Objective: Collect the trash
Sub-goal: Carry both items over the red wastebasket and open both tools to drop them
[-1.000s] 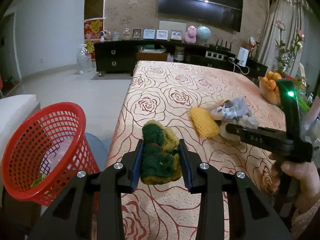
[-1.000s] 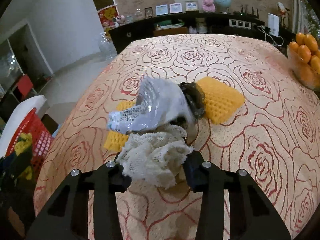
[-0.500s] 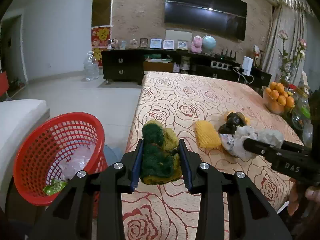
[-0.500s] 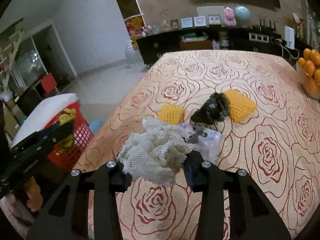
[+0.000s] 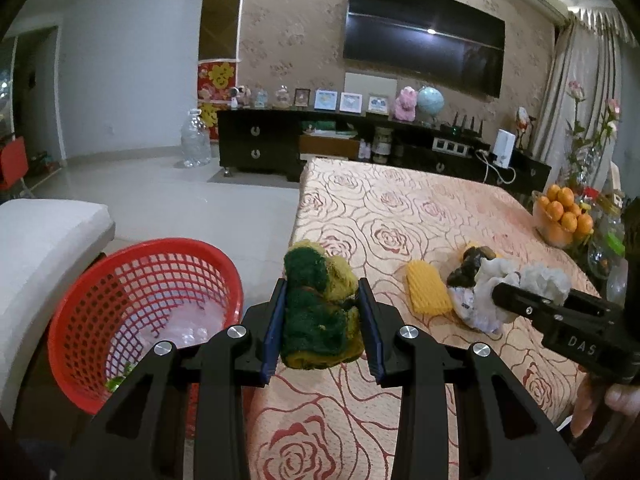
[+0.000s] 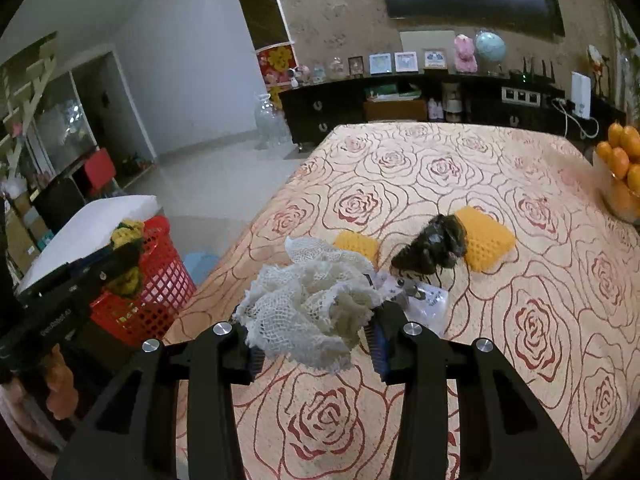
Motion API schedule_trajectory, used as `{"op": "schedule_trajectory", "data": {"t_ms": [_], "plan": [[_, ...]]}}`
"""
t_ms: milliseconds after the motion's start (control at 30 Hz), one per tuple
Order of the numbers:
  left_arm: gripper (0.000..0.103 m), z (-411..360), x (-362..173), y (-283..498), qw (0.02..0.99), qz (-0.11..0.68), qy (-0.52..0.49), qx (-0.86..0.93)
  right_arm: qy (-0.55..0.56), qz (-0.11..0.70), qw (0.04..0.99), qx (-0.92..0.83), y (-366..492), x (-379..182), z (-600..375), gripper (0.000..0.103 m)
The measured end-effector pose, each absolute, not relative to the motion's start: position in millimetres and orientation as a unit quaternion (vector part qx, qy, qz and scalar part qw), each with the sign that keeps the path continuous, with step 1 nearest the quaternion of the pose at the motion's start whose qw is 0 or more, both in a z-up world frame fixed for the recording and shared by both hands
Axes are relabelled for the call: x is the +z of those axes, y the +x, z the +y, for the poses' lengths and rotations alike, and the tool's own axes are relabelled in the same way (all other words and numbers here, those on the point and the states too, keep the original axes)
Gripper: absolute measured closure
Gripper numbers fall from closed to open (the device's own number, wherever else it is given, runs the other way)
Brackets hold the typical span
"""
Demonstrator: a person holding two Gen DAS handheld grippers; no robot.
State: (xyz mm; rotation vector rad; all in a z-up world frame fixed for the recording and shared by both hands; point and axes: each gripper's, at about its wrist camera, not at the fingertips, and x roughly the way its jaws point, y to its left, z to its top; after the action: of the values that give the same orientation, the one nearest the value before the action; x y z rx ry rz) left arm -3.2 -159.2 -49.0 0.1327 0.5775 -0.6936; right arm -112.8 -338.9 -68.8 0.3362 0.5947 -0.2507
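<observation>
Green and yellow fluff fills my left claw (image 5: pixel 323 322): its blue-padded jaws are clamped on a scrunched-up sponge (image 5: pixel 318 312), which I hold up in the air over the near corner of the table (image 5: pixel 392 216). My right claw (image 6: pixel 316 344) is closed the same way on a wad of white netting (image 6: pixel 308 308), lifted clear of the rose-patterned cloth.

I take the red basket (image 5: pixel 140 304) as my landmark. It stands on the floor just off the table's near left corner, with clear plastic and a scrap of green already lying in its bottom. The sponge hangs just to the right of its rim, higher than the rim and not yet over the opening. The netting is further right again, over the table, well apart from the basket.

Beyond the right claw a clear plastic bag (image 6: pixel 424 300) lies flat on the cloth, almost under the netting. Touching its far edge is a crumpled black bag (image 6: pixel 434 248). Two yellow foam pads lie on the table: one (image 6: pixel 356 243) on the basket side of the black bag, the other (image 6: pixel 486 238) on the side away from the basket, its near end tucked under the black bag.

Farthest from the basket, at the table's right edge, sits a bowl of oranges (image 6: pixel 622 168). My hand (image 5: pixel 616 404) shows under the right claw's handle.
</observation>
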Motion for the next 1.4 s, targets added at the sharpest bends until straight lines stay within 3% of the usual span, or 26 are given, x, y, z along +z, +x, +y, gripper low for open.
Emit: {"op": "schedule_trajectory", "data": {"t_ms": [800,1400], "plan": [[0.07,-71.9,0.2,34.7,0.944,0.247,0.02,-0.218,0.135,0.27,0.95,-0.08,-67.6,-39.5,-295.7,0.063],[0.07,-49.5,-14.2,54.0,0.953,0.255,0.024,-0.161,0.099,0.259,0.959,0.054,13.1,12.5,-221.7,0.063]]}}
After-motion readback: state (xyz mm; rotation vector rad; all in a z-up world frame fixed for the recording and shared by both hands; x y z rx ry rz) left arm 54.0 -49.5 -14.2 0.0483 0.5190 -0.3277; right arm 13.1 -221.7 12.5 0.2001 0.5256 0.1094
